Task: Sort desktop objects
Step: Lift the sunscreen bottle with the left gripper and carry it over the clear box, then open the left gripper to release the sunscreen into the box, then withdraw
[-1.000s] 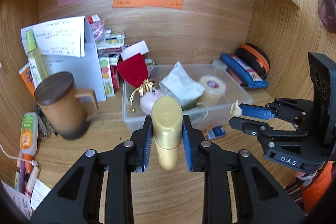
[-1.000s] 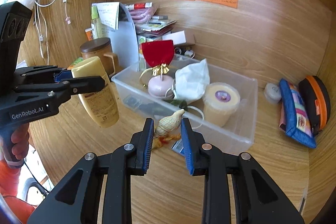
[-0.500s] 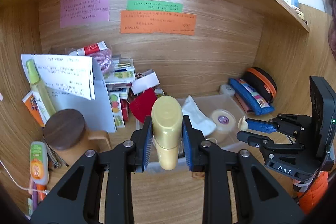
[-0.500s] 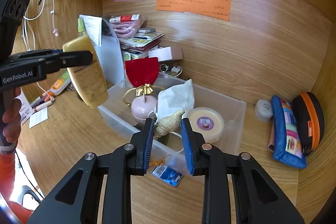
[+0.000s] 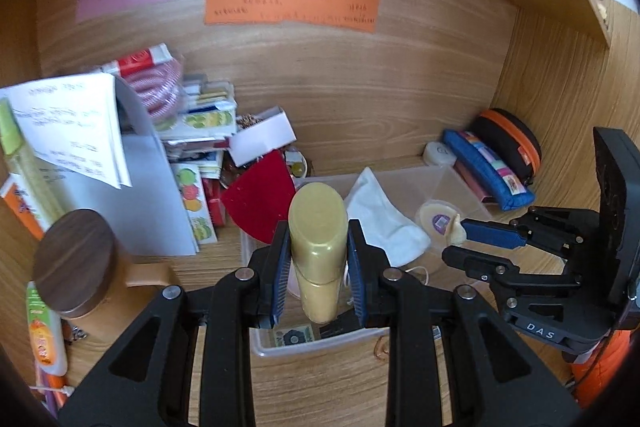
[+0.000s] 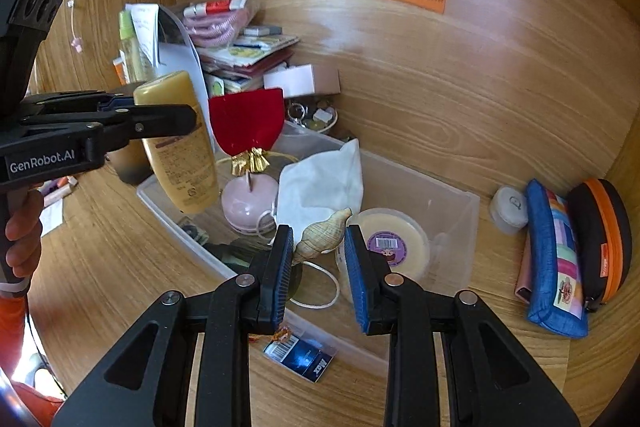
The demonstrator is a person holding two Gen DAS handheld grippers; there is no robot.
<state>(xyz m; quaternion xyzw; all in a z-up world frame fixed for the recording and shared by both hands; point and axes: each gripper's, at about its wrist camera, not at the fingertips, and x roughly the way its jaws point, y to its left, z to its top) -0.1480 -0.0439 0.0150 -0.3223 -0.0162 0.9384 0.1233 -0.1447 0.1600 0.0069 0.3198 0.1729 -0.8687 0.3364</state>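
Risk: my left gripper (image 5: pixel 319 263) clamps the bottle (image 5: pixel 318 247) by its cap end only, so the bottle may swing or slip above the bin (image 6: pixel 460 223). My right gripper (image 6: pixel 319 267) pinches the shell (image 6: pixel 322 235) (ribbed, tapered, tan); it may twist loose. Both hang over the bin; the bottle is glossy yellow.

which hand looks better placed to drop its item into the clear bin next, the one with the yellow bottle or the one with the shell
Probably right. The right gripper holds the seashell above the clear bin, over open space. The left gripper holds the yellow bottle nearer the bin's crowded end.
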